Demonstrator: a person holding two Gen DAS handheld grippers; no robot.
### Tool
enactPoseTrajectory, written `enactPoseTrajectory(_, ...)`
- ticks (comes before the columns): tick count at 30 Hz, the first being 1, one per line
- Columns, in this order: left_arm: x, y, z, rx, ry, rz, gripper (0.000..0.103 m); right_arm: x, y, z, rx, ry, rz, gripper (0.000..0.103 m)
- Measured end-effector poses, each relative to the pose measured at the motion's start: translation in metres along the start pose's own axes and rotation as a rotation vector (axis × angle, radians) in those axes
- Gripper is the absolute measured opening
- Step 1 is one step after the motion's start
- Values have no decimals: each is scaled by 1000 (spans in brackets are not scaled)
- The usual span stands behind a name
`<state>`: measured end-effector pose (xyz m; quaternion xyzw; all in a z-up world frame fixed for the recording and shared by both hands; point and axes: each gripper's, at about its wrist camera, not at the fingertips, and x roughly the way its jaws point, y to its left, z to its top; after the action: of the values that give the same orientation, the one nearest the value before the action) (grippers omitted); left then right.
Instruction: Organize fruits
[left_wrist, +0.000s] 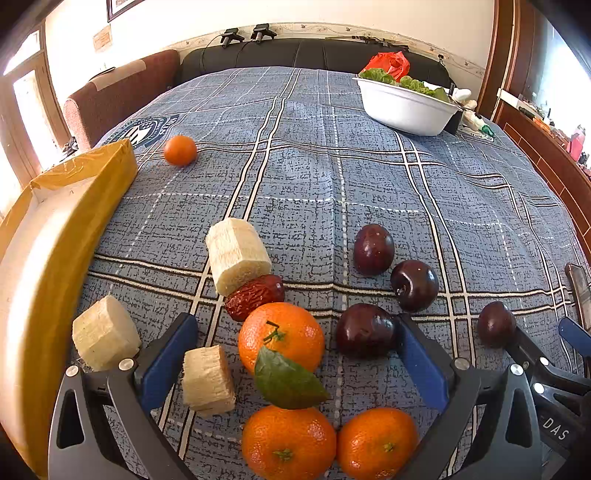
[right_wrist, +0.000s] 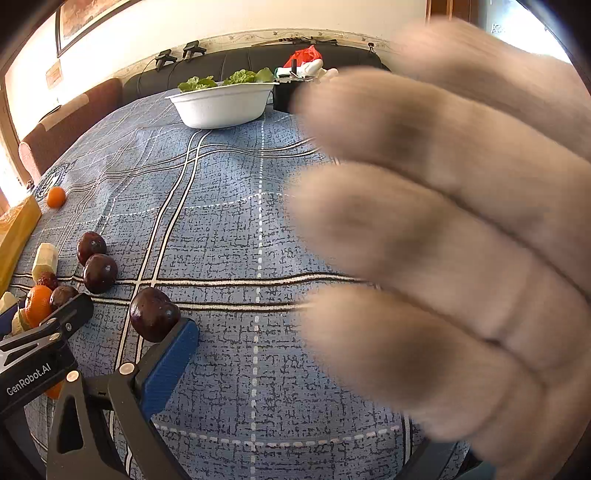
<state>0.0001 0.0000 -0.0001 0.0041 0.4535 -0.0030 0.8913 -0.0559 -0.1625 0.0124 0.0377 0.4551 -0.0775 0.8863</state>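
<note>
My left gripper (left_wrist: 295, 354) is open low over the blue plaid cloth, its jaws wide apart around an orange with a leaf (left_wrist: 281, 336) and a pale cane chunk (left_wrist: 207, 380). Two more oranges (left_wrist: 288, 443) lie under it. A red date (left_wrist: 255, 296), more cane chunks (left_wrist: 237, 254), and dark plums (left_wrist: 373, 249) lie ahead. A small orange (left_wrist: 180, 150) sits far left. My right gripper's left finger (right_wrist: 170, 365) touches a plum (right_wrist: 153, 314); a blurred hand (right_wrist: 461, 240) hides its other finger.
A yellow-rimmed box (left_wrist: 62, 236) stands at the left edge. A white bowl of greens (left_wrist: 406, 103) stands at the far right, also in the right wrist view (right_wrist: 221, 105). A dark sofa lies beyond the table.
</note>
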Motion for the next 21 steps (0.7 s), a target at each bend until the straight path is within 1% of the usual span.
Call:
enactPoseTrajectory(10, 0, 0, 0, 0, 0, 0, 103, -3, 3, -1, 0, -1, 2, 103)
enactPoseTrajectory(21, 0, 0, 0, 0, 0, 0, 103, 1, -1, -3, 1, 0, 3, 103)
